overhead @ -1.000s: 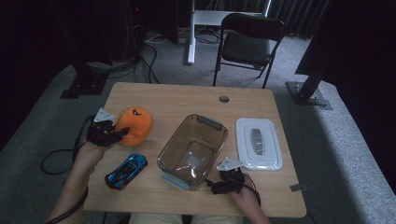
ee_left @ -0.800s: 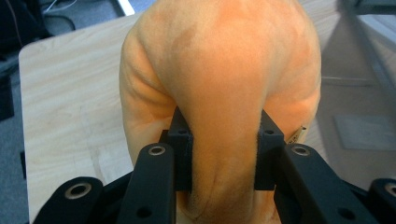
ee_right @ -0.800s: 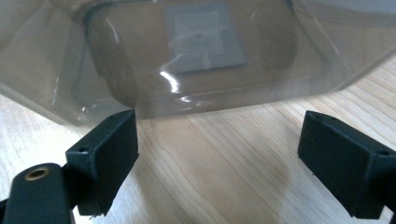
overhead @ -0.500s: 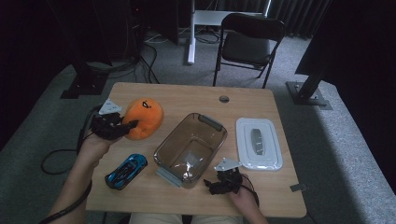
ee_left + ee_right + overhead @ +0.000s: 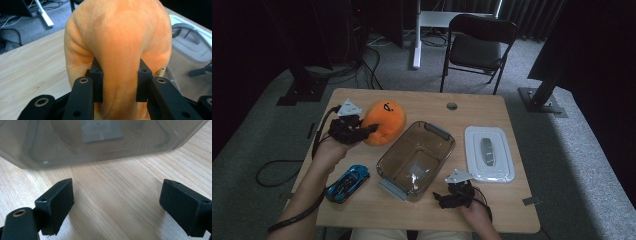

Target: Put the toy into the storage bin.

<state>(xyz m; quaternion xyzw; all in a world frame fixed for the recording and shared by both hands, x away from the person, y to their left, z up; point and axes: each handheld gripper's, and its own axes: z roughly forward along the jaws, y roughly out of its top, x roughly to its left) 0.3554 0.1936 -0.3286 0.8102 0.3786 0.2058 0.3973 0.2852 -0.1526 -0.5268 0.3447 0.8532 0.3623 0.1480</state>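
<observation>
An orange plush toy (image 5: 384, 121) hangs above the table's left side, just left of a clear plastic container (image 5: 416, 158). My left gripper (image 5: 368, 131) is shut on it; in the left gripper view the pads pinch a fold of the orange plush toy (image 5: 120, 50). My right gripper (image 5: 443, 199) rests on the table at the container's near right corner, jaws open and empty. In the right gripper view the fingertips (image 5: 58, 202) stand wide apart on the wood, just short of the container wall (image 5: 105, 147).
A blue toy car (image 5: 347, 183) lies near the front left of the wooden table (image 5: 502, 210). A white lid (image 5: 488, 152) lies right of the container. A black folding chair (image 5: 477, 42) stands beyond the far edge.
My left gripper has lifted the plush toy and carried it right, toward the container. The right gripper has stayed where it was.
</observation>
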